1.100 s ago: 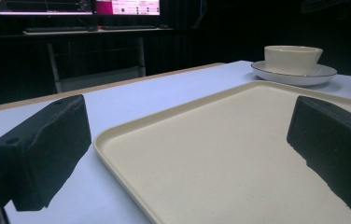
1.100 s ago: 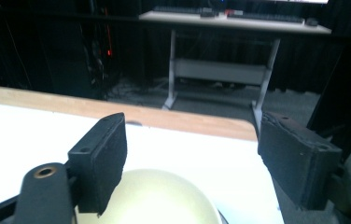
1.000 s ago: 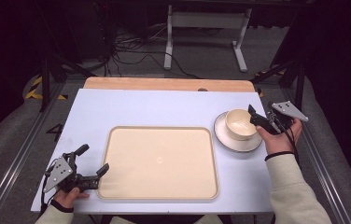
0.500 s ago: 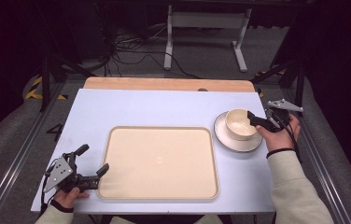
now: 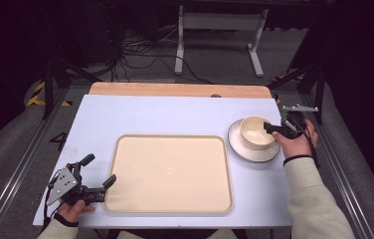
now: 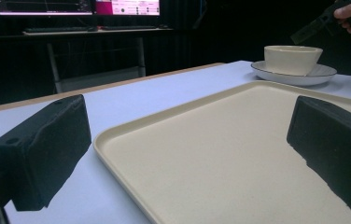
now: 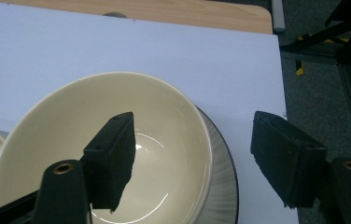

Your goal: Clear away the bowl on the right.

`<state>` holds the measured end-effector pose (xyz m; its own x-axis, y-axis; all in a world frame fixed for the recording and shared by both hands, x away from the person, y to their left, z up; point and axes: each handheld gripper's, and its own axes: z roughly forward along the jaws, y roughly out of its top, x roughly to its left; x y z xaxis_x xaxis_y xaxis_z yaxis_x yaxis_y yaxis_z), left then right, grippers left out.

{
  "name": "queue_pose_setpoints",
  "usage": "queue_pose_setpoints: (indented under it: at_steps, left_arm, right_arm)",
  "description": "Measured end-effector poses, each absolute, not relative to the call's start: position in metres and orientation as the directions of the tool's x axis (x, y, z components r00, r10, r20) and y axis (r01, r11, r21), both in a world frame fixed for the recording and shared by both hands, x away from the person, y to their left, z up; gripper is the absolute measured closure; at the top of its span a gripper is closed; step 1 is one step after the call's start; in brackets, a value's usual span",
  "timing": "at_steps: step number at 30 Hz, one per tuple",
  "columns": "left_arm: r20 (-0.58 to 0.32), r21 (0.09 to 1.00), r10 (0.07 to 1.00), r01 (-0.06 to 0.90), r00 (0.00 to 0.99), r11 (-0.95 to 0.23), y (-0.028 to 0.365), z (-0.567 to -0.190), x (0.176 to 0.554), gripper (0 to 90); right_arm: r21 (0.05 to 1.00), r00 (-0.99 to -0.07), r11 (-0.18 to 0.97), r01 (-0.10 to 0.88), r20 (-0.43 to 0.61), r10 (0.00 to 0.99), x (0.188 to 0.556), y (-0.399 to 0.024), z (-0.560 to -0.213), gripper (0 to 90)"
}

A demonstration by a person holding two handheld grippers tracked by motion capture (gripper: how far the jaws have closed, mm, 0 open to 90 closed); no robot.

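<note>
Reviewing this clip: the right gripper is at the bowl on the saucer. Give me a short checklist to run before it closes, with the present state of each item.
1. Right gripper straddles the bowl wall, one of its fingers inside and one outside: ok.
2. Fingers pressing the wall: not ok; they have just been closing, gaps remain.
3. Bowl empty: ok.
4. Bowl upright on the saucer: ok.
5. Tray bare, should the bowl go there: ok.
6. Left gripper open at the tray's near left corner, away from the bowl: ok.
</note>
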<state>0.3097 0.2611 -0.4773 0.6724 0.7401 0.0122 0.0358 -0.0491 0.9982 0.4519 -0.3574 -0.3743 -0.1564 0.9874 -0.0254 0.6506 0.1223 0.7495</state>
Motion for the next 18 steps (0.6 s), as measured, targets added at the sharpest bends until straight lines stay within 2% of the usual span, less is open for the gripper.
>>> queue_pose_setpoints:
  at_steps: [18]
  left_arm:
    - [0.013,0.998,0.74,0.035,0.673,-0.05,0.261,-0.477,0.31,0.2]
  right_arm:
    - [0.646,-0.115,0.085,0.759,0.004,0.993,0.469,-0.363,-0.388,47.2]
